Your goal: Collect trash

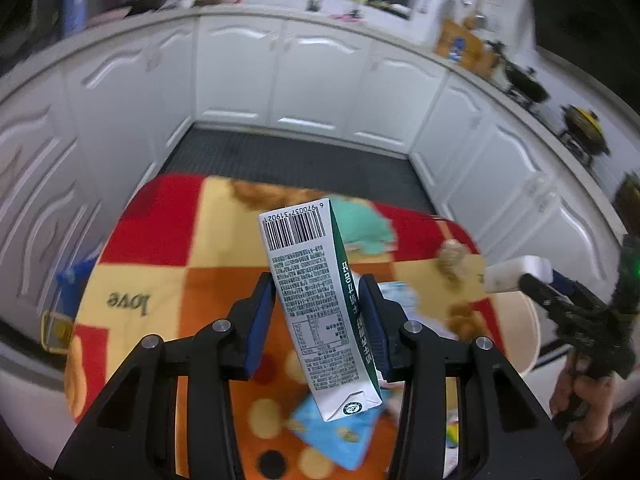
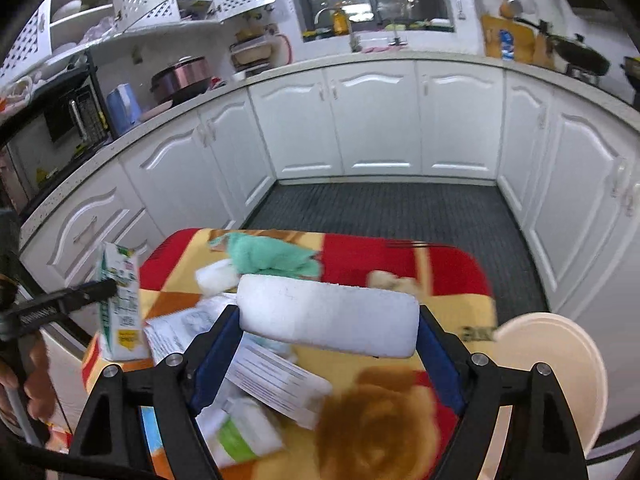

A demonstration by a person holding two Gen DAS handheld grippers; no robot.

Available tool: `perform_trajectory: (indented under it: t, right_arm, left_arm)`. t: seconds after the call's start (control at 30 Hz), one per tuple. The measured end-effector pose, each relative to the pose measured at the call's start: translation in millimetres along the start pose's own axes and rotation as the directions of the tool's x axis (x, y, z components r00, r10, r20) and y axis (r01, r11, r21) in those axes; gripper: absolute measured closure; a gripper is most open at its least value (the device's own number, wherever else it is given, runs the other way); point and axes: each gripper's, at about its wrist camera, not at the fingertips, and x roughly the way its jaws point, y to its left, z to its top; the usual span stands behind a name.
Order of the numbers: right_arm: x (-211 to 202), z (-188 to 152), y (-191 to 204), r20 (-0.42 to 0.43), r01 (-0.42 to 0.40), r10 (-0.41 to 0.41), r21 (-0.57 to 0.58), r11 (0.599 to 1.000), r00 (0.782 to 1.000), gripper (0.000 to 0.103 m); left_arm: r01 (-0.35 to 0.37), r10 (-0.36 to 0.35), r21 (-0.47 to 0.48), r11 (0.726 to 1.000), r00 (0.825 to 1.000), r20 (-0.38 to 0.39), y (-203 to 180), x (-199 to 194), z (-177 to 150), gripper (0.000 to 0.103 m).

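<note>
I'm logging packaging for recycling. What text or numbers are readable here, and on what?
"6 970037 319021": barcode digits, upside down, on the carton in the left tongs.
"love": upside down, on the tablecloth.
Carton's fine print and green-side lettering: too small to read.

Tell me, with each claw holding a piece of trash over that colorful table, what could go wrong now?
The carton sits tilted between the left gripper's fingers, gripped low, so it could twist or slip out. The white foam block spans the right gripper's full opening, held only at its ends, so a bump might pop it free. The cream bin stands beside the table's corner, so a careless release could miss it.
</note>
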Motion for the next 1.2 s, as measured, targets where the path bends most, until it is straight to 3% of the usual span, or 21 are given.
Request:
perform_trajectory:
  t: [0.13,0.33,0.57,0.67,0.97,1.2]
  right_arm:
    - [-18,-11,-37,0.002,0.082,-0.082,0.024,0.996,0.997,0.020]
    - [-42,-30,-102,-0.015,0.184,-0.183,0.117,0.976,0.983,0.020]
    - [-48,-60,-166,-0.083,0.262,-0.249,0.215,0.941,0.965,0.019]
    - [-44,-74,-187,-0.118,0.279,-0.257,0.248,0.928,0.959,0.019]
    - [-26,-100,-230,-0.200,0.283,-0.224,0.347,0.894,0.954,0.015]
    - [-30,-107,-233,-0.192,0.276,-0.217,0.374,0.885,0.957,0.011]
  left_arm:
    - [0.079,-0.079,0.078,0.994,0.997,0.000,-50,-5,2,0.062]
    - [0.193,-0.184,0.180,0.965,0.981,-0.067,-137,13,2,0.063]
    - [0.291,-0.253,0.241,0.926,0.951,-0.175,-220,52,7,0.063]
    - [0.299,-0.252,0.268,0.916,0.948,-0.197,-248,71,6,0.063]
    - [0.342,-0.281,0.273,0.899,0.929,-0.241,-282,108,-7,0.062]
    - [0.375,-0.298,0.283,0.883,0.912,-0.280,-284,117,-12,0.060]
